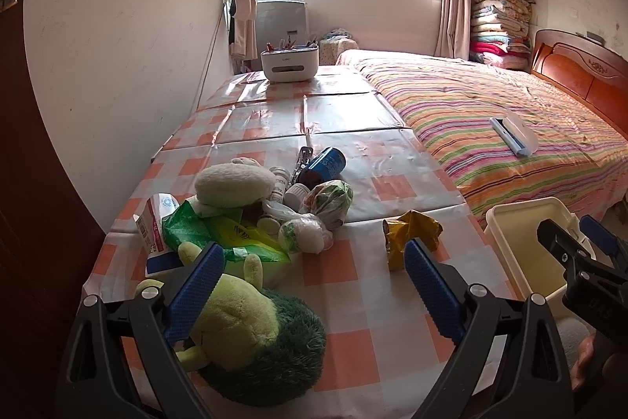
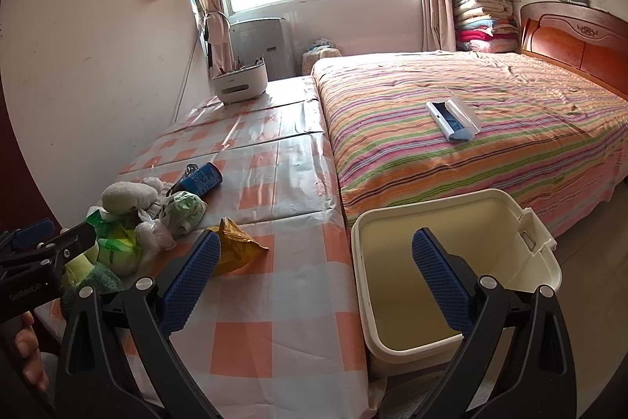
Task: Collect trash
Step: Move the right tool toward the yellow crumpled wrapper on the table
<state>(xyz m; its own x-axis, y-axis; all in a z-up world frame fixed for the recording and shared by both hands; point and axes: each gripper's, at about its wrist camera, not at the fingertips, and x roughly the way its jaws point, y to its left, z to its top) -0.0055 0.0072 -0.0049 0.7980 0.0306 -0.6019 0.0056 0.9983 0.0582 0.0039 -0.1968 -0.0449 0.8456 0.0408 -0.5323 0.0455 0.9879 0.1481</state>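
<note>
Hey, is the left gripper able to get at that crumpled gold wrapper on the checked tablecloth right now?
Probably yes. The left gripper has its jaws open and empty, and the crumpled gold wrapper lies alone just past its right finger, with bare checked tablecloth between and nothing blocking.

Both tools look alike: the left gripper (image 1: 314,262) and right gripper (image 2: 317,252) have black plastic arms, silver round screws at the pivots, and blue fingers (image 1: 429,287) with a knurled diamond texture.
</note>
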